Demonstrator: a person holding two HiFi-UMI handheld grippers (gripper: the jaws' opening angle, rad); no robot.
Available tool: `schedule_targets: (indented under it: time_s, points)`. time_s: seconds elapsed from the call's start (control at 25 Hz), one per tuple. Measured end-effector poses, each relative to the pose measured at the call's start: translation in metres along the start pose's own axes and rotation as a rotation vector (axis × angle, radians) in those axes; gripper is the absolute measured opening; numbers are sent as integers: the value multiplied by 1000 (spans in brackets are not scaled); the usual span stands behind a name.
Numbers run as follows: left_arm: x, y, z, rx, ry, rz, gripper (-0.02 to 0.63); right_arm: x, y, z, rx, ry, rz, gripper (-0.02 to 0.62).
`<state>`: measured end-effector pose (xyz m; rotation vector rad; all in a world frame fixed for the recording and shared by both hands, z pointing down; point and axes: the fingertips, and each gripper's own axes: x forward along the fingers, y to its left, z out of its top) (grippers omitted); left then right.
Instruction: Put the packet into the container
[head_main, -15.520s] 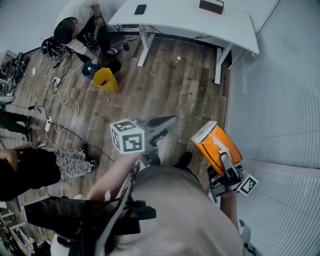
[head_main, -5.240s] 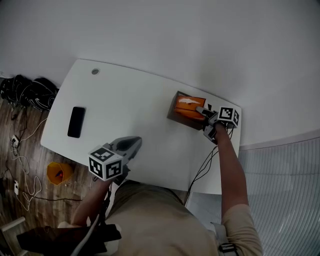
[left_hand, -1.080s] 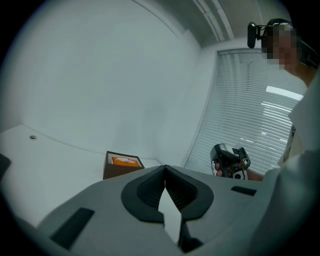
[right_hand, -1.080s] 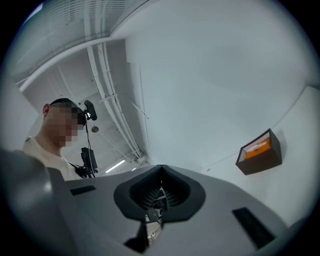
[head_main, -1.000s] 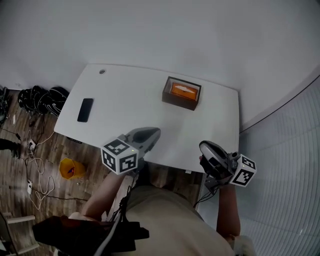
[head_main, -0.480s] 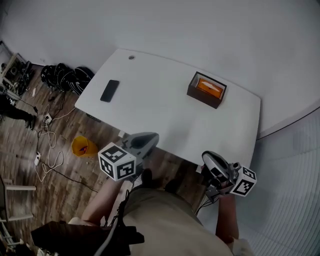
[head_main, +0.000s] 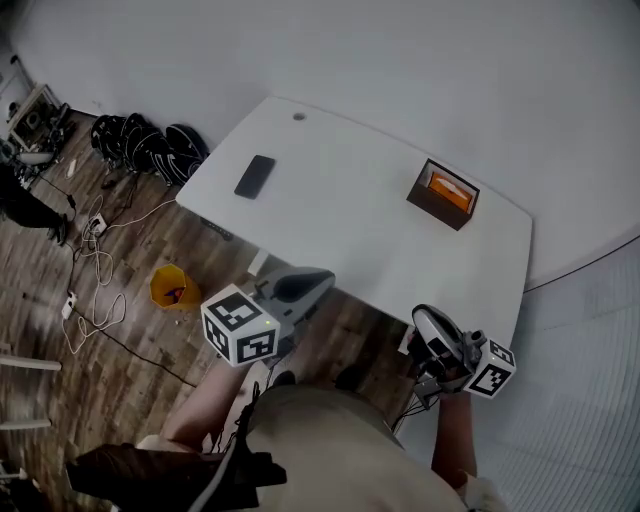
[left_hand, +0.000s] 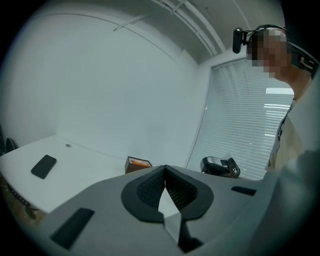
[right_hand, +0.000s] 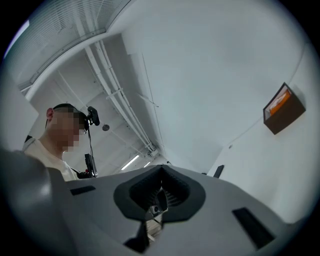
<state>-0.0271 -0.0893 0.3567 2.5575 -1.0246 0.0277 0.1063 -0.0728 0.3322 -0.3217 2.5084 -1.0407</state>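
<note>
Orange packet (head_main: 452, 187) sits inside the brown container (head_main: 437, 201), top face showing above the rim. Container stands on the white table (head_main: 340, 210), toward its far right end, near the wall. Black phone (head_main: 255, 176) lies flat on the table's left part, well apart from the container.

Left gripper (left_hand: 164, 172): jaws together, tips touching, nothing between them. It is held out in front of the person's body, off the near edge of the table, over the wood floor (head_main: 110, 370). Its view looks across the tabletop to the phone, the container, and the other gripper in front of the window blinds (left_hand: 245, 115).

Right gripper (right_hand: 161, 176): jaws closed, nothing held. It is held low at the person's right side, beside the table's near right corner, well apart from the container. Its view is tilted and shows the container with the orange packet inside at the right, plus the ceiling pipes (right_hand: 117, 100).

Neither gripper touches the packet, container or table.

On the floor to the left: a yellow bin (head_main: 170, 285), loose cables (head_main: 95, 290), and black bags (head_main: 150, 145) by the table's far left corner.
</note>
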Motion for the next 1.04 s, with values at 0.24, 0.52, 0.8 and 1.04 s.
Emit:
schedule_targets:
  time_s: [0.24, 0.52, 0.8, 1.04]
  points:
    - [-78, 18, -5, -49, -21, -47, 9, 66, 41, -65, -18, 35, -3, 15]
    - [-126, 36, -47, -154, -7, -115, 9, 98, 67, -134, -5, 46, -42, 15]
    - [-123, 8, -66, -180, 32, -230, 9, 75, 93, -159, -31, -20, -124, 15]
    - [-106, -51, -84, -168, 69, -264, 9, 29, 114, -168, -16, -54, -105, 15]
